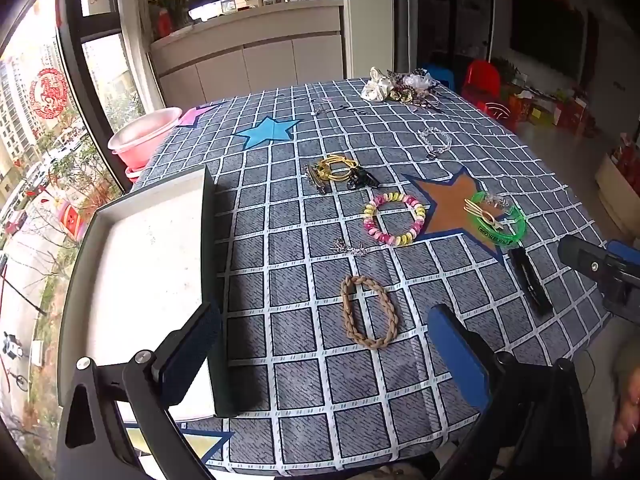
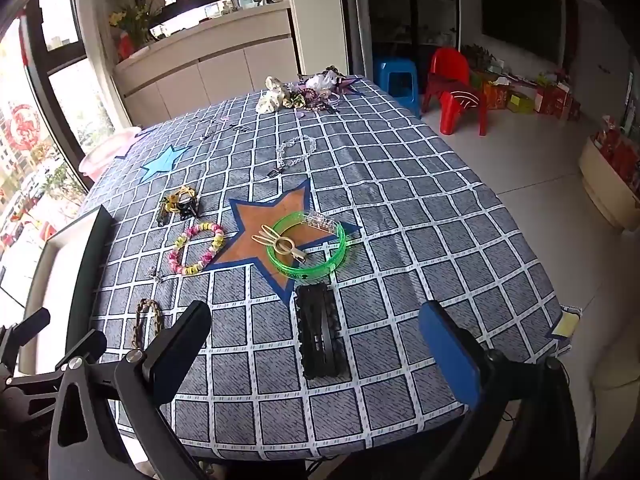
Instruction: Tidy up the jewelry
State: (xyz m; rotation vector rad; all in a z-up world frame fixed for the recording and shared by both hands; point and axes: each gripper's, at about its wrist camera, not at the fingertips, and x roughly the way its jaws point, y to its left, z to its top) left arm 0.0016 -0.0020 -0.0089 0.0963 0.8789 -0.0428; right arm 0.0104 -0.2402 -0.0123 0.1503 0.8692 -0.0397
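Jewelry lies scattered on a checked tablecloth [image 1: 288, 360]. A tan braided band [image 1: 368, 312] sits just ahead of my left gripper [image 1: 324, 348], which is open and holds nothing. A white tray [image 1: 148, 264] stands at the left. Farther off lie a pink-and-yellow bead bracelet [image 1: 394, 220], a green bangle [image 1: 498, 220] with a gold clip, yellow hair ties [image 1: 336, 168] and a clear chain bracelet [image 1: 434, 142]. A black hair clip [image 2: 320, 336] lies between the open fingers of my right gripper [image 2: 320, 352], untouched. The green bangle [image 2: 306, 248] rests beyond it.
A heap of scrunchies and hair accessories [image 1: 400, 88] sits at the table's far edge. A pink basin [image 1: 142, 136] stands beyond the left edge. A red chair [image 2: 456, 88] and a blue stool [image 2: 396, 76] stand on the floor at the right.
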